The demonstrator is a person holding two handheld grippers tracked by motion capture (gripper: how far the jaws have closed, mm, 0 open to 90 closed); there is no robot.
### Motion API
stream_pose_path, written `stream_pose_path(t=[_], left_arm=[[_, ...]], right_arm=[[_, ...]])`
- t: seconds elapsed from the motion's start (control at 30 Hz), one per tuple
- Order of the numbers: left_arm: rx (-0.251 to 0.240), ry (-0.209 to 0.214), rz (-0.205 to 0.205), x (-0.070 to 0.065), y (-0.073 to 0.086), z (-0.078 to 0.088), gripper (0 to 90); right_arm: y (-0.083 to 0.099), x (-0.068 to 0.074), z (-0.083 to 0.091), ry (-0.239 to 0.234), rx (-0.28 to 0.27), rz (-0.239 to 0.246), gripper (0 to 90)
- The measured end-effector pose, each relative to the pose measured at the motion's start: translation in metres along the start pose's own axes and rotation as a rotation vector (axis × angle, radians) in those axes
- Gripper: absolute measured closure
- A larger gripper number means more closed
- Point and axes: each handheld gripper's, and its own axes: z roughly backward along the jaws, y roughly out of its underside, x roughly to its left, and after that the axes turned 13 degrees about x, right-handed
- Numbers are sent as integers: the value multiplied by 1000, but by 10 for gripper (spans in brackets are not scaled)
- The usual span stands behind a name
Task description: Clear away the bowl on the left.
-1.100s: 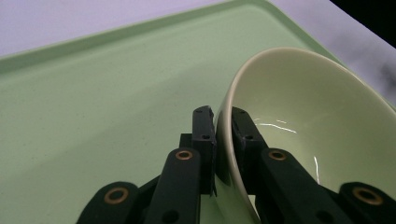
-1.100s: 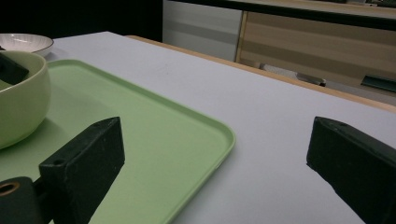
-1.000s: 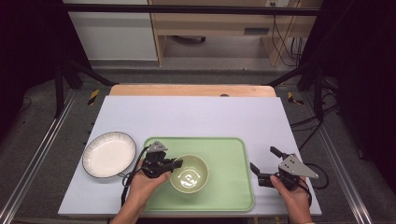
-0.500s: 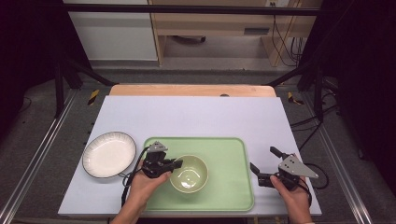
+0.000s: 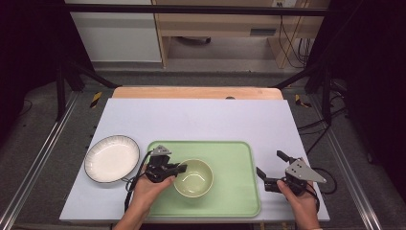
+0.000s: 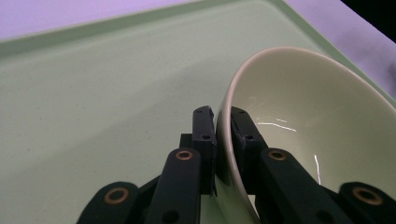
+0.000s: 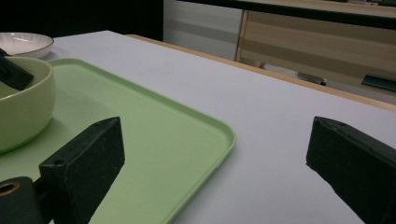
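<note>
The left gripper (image 5: 178, 168) has its fingers (image 6: 204, 133) closed on the rim of the bowl (image 5: 193, 178): in the left gripper view one finger presses the outer wall and the other sits inside, with the thin rim pinched between them. The grip is on the bowl's left edge as the high view shows it. The bowl is pale green, glossy and round, empty, with a cream-coloured lip and faint light streaks on its inner wall. It rests on the green tray (image 5: 237, 191), towards the tray's left half. The right gripper (image 5: 272, 168) has its fingers (image 7: 84, 163) spread wide with nothing between them, over the white bench (image 5: 201, 120) just beside the tray's right edge, well apart from the bowl.
</note>
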Motion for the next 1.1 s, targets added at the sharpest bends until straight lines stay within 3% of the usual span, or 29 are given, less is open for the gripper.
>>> stream_pose_path(t=[0.97,1.1], left_arm=[[3,-8,-7,0,0,-1,821],[-18,-13,-14,0,0,0,792]], right_arm=[[0,1,-1,-4,5,-1,43],[0,1,-1,-5,4,-1,43]])
